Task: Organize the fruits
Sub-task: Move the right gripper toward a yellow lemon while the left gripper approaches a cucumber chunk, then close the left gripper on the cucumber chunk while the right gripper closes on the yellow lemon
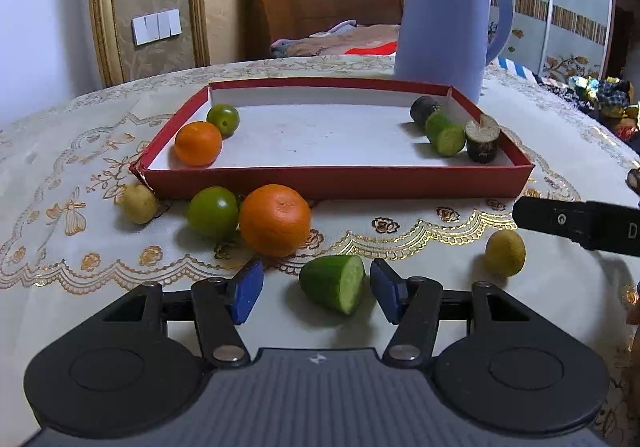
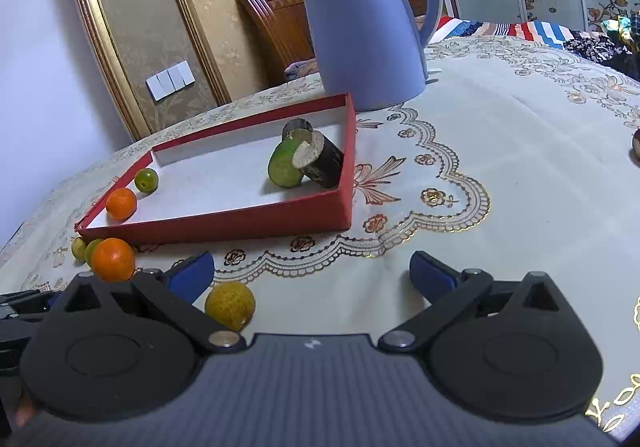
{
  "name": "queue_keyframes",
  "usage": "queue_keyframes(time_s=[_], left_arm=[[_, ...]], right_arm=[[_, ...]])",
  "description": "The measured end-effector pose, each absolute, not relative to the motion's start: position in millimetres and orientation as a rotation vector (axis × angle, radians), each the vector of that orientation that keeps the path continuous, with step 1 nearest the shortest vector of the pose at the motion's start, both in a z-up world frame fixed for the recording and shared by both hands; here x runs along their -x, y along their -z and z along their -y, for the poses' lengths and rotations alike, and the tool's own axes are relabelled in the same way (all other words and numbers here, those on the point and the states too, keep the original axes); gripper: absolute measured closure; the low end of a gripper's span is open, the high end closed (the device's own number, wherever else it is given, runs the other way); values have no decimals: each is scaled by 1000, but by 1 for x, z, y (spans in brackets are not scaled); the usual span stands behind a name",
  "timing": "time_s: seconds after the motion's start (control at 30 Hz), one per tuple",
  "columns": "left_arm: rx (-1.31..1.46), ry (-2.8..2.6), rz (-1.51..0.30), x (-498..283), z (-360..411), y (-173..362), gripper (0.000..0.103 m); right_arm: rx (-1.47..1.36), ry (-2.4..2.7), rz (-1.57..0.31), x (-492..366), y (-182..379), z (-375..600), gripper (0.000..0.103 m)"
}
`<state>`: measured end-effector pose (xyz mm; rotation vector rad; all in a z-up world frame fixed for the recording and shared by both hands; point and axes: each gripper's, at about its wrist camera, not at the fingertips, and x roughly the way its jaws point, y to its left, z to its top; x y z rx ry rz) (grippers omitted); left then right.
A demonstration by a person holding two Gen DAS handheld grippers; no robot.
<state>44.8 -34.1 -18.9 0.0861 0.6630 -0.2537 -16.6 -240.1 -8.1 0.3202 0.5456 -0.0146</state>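
Observation:
A red tray (image 1: 336,181) holds an orange (image 1: 198,143) and a green fruit (image 1: 223,118) at its left end, and a cut green piece (image 1: 445,133) between two dark sugarcane stubs (image 1: 482,142) at its right end. In front of the tray lie a yellowish fruit (image 1: 139,203), a green fruit (image 1: 213,211), a big orange (image 1: 275,219), a cut cucumber piece (image 1: 334,283) and a yellow fruit (image 1: 505,252). My left gripper (image 1: 316,291) is open around the cucumber piece without touching it. My right gripper (image 2: 312,273) is open and empty, with the yellow fruit (image 2: 230,305) beside its left finger.
A blue kettle (image 1: 444,19) stands behind the tray's right end on the embroidered tablecloth (image 2: 500,151). A small dark object (image 2: 636,145) lies at the far right table edge. A bed and wardrobe stand behind the table.

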Motion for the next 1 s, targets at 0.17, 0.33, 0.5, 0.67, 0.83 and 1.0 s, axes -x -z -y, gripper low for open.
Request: queue_keyframes(time_s=[0.17,0.33,0.5,0.67,0.83,1.0], left_arm=[[-98,256,-654,-42,34,19,53],[-115,280,-646,-40,37,19,69],[-122,293,-639,-37,36,18,71],[-107,311,-637,-31,29,16,71],[-85,299,-617,-23,9,14,71],[6,269,-621,-27,-18,11,71]], right_arm=[[-319,16,-552,16,8,240,0],[-310,13,-560,15,9,238,0],[-306,15,-566,14,9,237,0],[-323,3,-552,17,9,239,0],[-232,-53,-571,24,7,230,0],[-108,-79,-583,29,5,211,0]])
